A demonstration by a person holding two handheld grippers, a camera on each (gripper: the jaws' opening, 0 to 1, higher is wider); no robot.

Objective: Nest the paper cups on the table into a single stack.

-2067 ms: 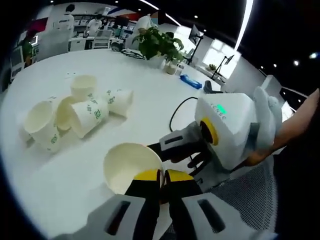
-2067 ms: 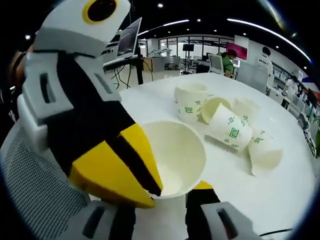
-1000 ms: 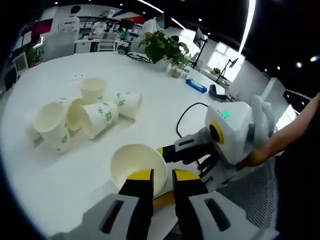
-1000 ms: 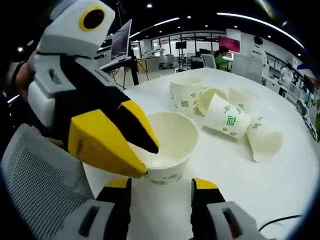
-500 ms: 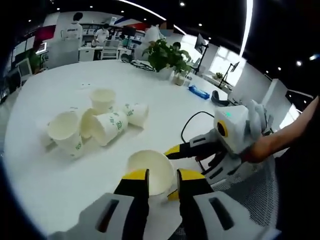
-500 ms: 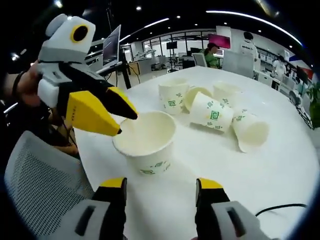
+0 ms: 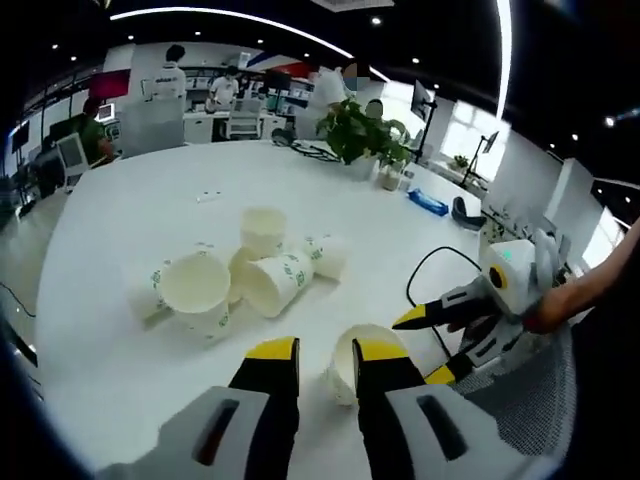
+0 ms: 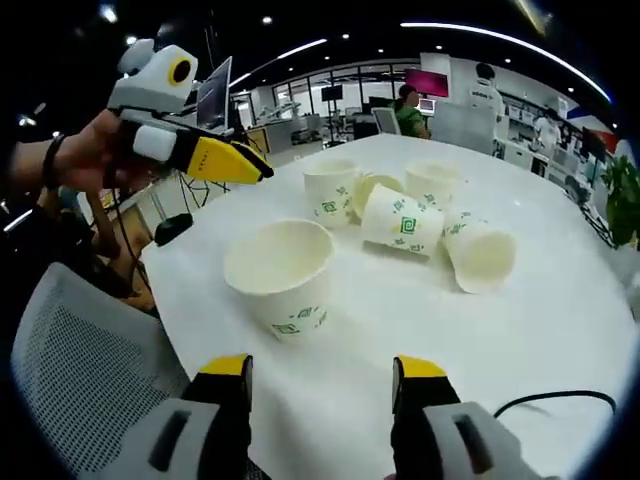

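Cups status: one upright cup (image 8: 282, 275) stands alone on the white desk (image 8: 560, 330), centre-left of the right gripper view, mouth up, green logo on its wall. Same cup in the left gripper view sits low centre, mostly hidden behind the left claw's own yellow tips, only rim and part of the wall show.

Remaining cups are clustered further in. Right gripper view, upper centre: upright cup at the left of the group (image 8: 331, 192), tipped cup with green logo (image 8: 402, 222) lying on its side, another tipped cup (image 8: 482, 256) with mouth toward the camera, and one more at the back (image 8: 432, 183). A fifth rim between the first two is partly covered, hard to tell how it lies. Left gripper view shows the cluster (image 7: 255, 268) mid-frame; exact count there is unclear because they overlap.

Left claw (image 7: 318, 352): jaws slightly apart, nothing between them as far as visible, cup sits just beyond the tips. It also appears upper left in the right gripper view, held by a hand (image 8: 85, 150), above the desk edge, tips look close together.

Right claw (image 8: 322, 368): jaws spread wide, empty, cup well ahead of them. In the left gripper view it enters from the right, jaws visibly spread.

Black cable (image 8: 550, 400) lower right, cut off by the frame edge. Mesh chair back (image 8: 75, 370) lower left. Potted plant (image 7: 362, 130) at the far edge of the desk.
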